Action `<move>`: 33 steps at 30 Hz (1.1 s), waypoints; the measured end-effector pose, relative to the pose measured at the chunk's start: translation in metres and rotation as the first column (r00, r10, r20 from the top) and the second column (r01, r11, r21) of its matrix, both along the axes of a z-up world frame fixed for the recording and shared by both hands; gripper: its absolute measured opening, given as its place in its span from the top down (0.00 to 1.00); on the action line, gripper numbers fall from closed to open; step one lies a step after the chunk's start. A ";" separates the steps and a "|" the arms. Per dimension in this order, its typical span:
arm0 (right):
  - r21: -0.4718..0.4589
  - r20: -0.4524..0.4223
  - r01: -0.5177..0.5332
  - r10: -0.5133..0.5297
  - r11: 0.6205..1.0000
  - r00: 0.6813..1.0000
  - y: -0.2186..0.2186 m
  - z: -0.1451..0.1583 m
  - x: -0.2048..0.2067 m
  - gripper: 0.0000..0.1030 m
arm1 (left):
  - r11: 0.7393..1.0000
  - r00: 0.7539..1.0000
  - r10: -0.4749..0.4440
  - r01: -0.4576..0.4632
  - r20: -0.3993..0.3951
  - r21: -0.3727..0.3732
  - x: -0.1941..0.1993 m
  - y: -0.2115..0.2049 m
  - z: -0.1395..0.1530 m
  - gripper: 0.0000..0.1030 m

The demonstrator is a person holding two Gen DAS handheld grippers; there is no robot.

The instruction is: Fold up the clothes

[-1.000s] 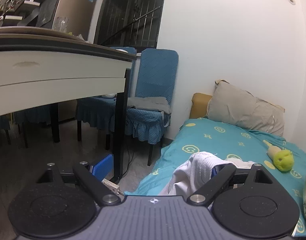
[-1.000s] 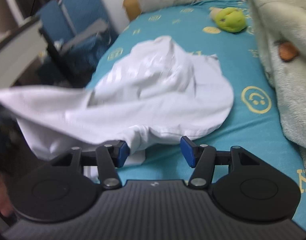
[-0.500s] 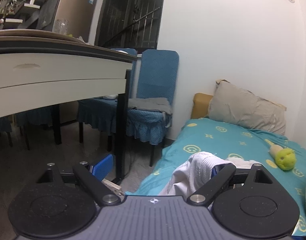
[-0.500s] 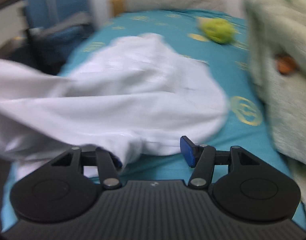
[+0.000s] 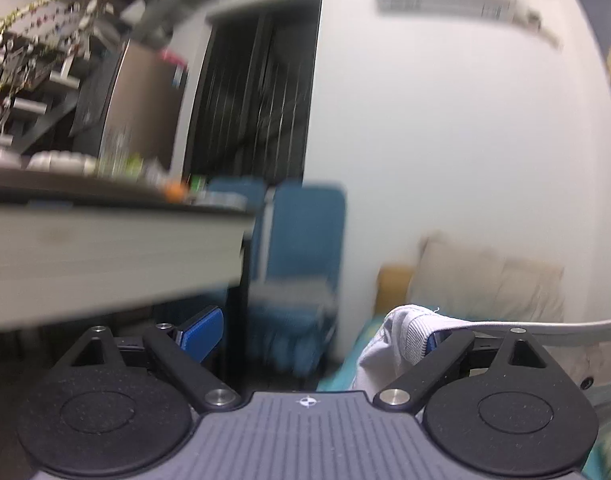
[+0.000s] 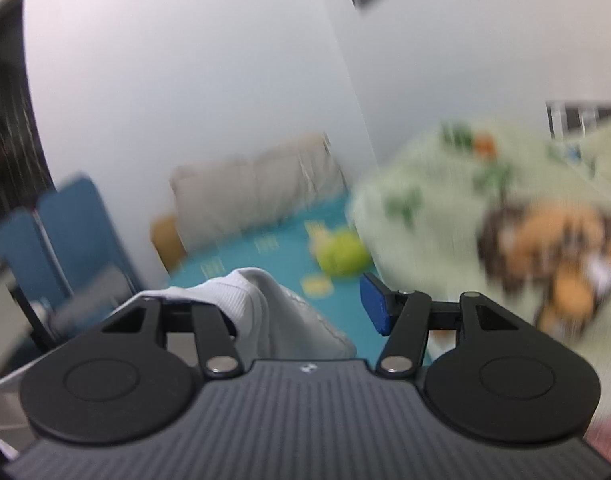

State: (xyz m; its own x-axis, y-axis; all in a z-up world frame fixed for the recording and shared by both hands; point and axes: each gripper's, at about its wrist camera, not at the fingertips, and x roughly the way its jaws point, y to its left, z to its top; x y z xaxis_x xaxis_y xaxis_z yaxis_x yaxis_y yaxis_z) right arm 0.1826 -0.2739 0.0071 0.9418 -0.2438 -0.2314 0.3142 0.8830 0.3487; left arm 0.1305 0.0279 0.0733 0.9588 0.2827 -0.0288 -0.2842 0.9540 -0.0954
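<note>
Both views are blurred. The left gripper (image 5: 313, 332) has its jaws spread wide; a white garment (image 5: 405, 332) is draped over its right finger, not pinched. The right gripper (image 6: 301, 300) is likewise spread, with the same white garment (image 6: 265, 304) hooked over its left finger. The cloth hangs above a teal bed (image 6: 265, 248). Far on the bed lie a beige pillow (image 6: 257, 188) and a yellow-green toy (image 6: 341, 256); a pale green blanket (image 6: 445, 200) sits right. At left stand a table (image 5: 105, 248) with dishes, contents unreadable, and a blue chair (image 5: 305, 240).
</note>
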 end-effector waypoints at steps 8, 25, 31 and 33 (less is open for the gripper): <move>-0.027 0.244 -0.040 0.045 0.999 0.969 -0.009 0.182 -0.064 0.43 | 0.999 0.970 -0.052 0.054 0.239 -0.001 -0.051 0.002 0.172 0.06; -0.126 0.262 -0.143 0.172 0.982 0.950 -0.015 0.356 -0.162 0.42 | 0.990 0.966 -0.097 0.069 0.238 0.124 -0.133 -0.023 0.366 0.05; -0.148 0.161 -0.163 0.187 0.975 0.969 -0.018 0.313 -0.097 0.42 | 0.990 0.987 -0.085 0.068 0.135 0.127 -0.029 -0.013 0.317 0.04; -0.152 0.122 -0.166 0.186 0.974 0.975 -0.021 0.290 -0.061 0.42 | 0.989 0.992 -0.081 0.068 0.100 0.129 0.005 -0.009 0.301 0.04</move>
